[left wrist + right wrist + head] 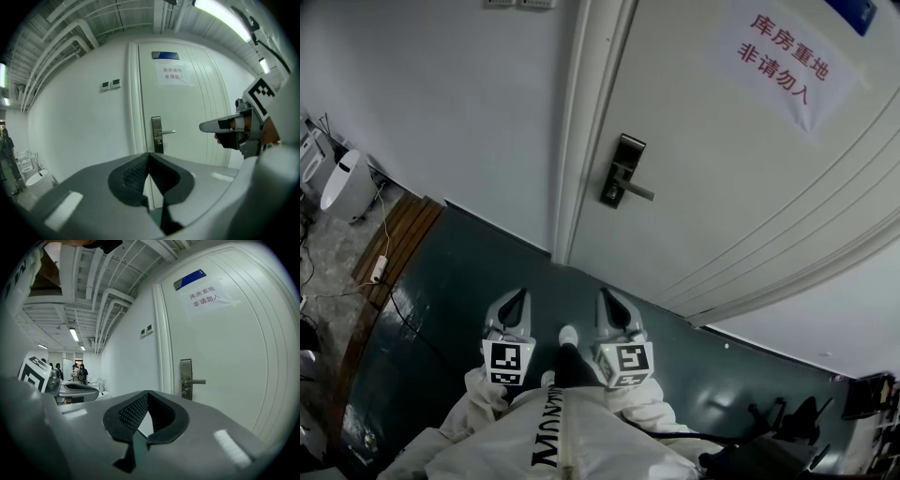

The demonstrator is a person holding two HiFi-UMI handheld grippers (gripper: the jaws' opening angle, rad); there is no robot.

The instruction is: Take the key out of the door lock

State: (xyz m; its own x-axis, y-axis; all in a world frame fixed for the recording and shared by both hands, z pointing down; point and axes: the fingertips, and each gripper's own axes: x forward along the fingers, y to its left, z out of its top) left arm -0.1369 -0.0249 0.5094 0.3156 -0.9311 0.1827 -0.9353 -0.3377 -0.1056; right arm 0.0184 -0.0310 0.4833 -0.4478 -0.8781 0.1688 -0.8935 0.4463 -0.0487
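The door lock [623,169] is a dark metal plate with a lever handle [639,191] at the left edge of a white door [741,187]. The lock also shows small in the left gripper view [156,135] and in the right gripper view [186,379]. A key is too small to make out. Both grippers hang low in front of me, well short of the door. My left gripper [515,302] is shut and empty, its jaw tips meeting [149,156]. My right gripper [608,302] is likewise shut on nothing [147,394].
A paper sign with red characters [787,58] is stuck high on the door. Wall switches [110,85] sit left of the door frame. A power strip with cables [380,269] and a white appliance [345,184] lie at the left. People [78,373] stand far off.
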